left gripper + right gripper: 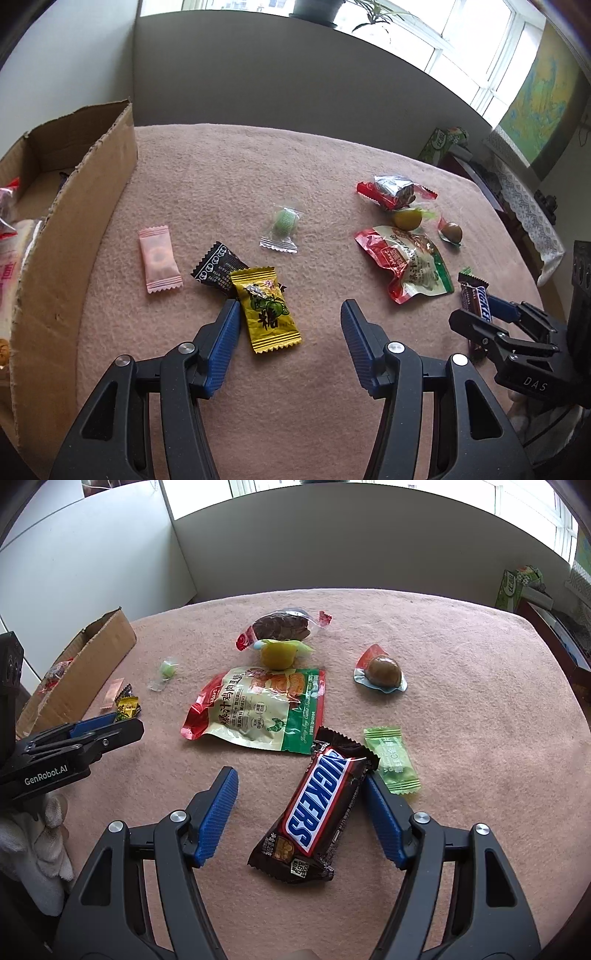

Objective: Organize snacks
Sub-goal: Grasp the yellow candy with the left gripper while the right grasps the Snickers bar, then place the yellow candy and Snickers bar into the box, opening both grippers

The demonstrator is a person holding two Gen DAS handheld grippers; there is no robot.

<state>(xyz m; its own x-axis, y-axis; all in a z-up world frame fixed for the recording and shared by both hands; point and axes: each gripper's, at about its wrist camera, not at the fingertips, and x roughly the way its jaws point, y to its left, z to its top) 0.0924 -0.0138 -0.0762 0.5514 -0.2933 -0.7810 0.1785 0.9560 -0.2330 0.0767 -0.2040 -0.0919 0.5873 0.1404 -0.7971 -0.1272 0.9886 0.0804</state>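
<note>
My left gripper (288, 310) is open, low over the pink cloth, with a yellow candy packet (267, 310) between its fingers, beside the left finger. A black packet (219, 267) lies partly under it, and a pink packet (159, 259) lies further left. My right gripper (301, 779) is open around a Snickers bar (317, 812), its right finger touching the bar. A green candy (392, 759) lies just right of that finger. The open cardboard box (74, 206) stands at the left with snacks inside.
Farther out lie a red-green chicken snack pouch (258, 709), a yellow fruit jelly (277, 653), a dark meat packet (282, 626), a wrapped brown egg (384, 672) and a small green wrapped candy (284, 221). A white wall panel (295, 74) stands behind the table.
</note>
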